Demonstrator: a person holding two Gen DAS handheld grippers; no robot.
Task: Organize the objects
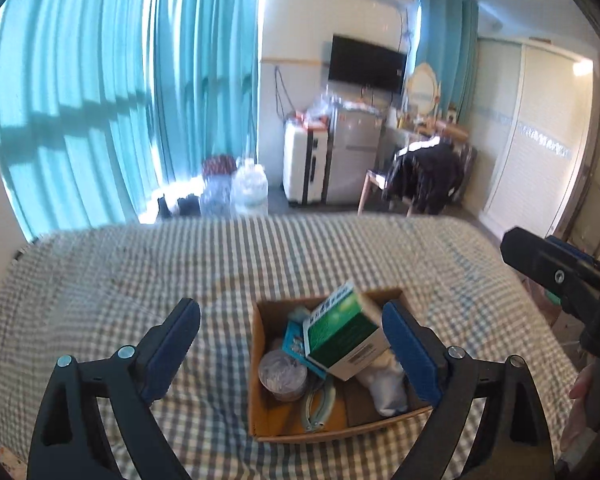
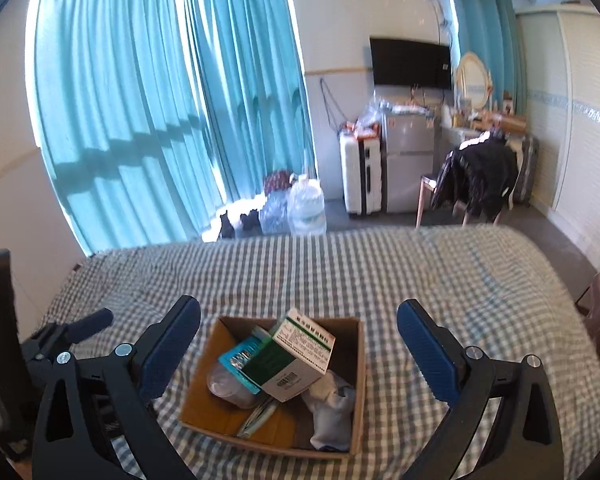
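An open cardboard box (image 1: 260,400) (image 2: 204,384) sits on the checked bed cover. In it lie a green and white carton (image 1: 344,332) (image 2: 296,356), a blue blister pack (image 1: 294,340) (image 2: 240,358), a clear round lidded tub (image 1: 282,374) (image 2: 226,386), nail clippers (image 1: 318,406) (image 2: 258,414) and a grey-white sock (image 1: 386,386) (image 2: 330,412). My left gripper (image 1: 294,354) is open and empty, hovering above the box. My right gripper (image 2: 300,354) is open and empty above the box too. The right gripper's body shows in the left wrist view (image 1: 560,280).
The bed (image 1: 100,288) (image 2: 440,272) with its grey checked cover fills the foreground. Beyond its far edge stand teal curtains (image 1: 100,100), water bottles (image 2: 306,204), a white suitcase (image 2: 360,172), a small fridge (image 2: 408,160) and a chair with dark clothes (image 2: 476,172).
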